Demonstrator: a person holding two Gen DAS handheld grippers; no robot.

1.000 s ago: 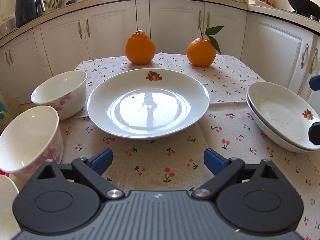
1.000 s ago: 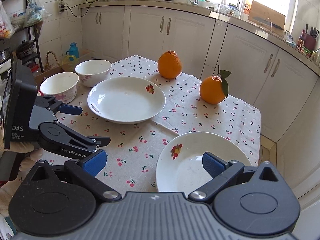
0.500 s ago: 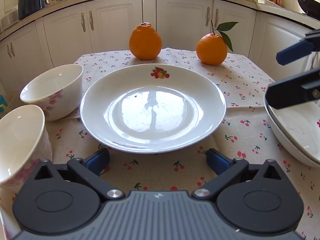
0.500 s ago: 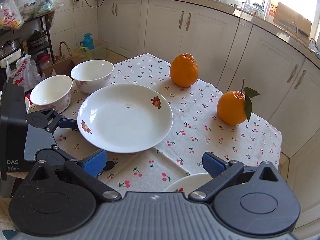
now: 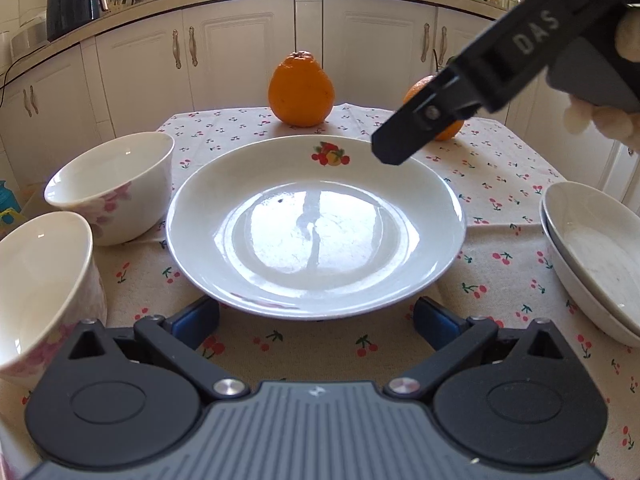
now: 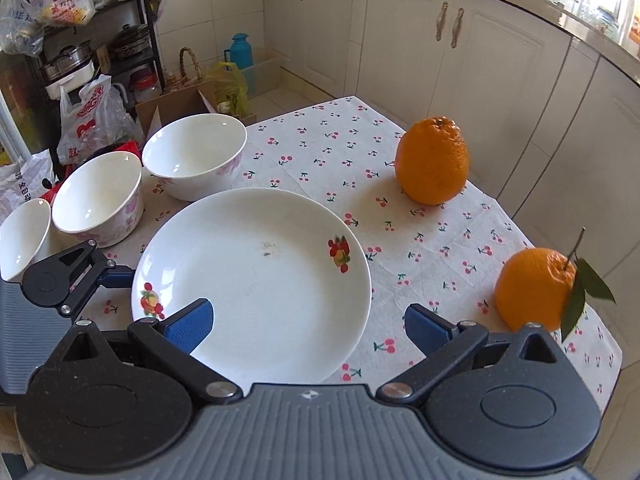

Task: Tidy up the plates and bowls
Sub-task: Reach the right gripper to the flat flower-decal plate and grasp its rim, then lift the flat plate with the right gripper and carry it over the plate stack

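Right now the big fruit-print plate [image 5: 316,228] lies flat mid-table on the cherry tablecloth [image 5: 500,184], apart from the two stacked plates [image 5: 592,256] at my right and the bowls [image 5: 110,188] at my left, so I judge it goes onto that stack next. My left gripper [image 5: 316,316] sits low at its near rim, angled down, fingers spread wide on either side and not touching. My right gripper [image 6: 308,322] hovers tilted over the plate's other edge, fingers apart and empty.
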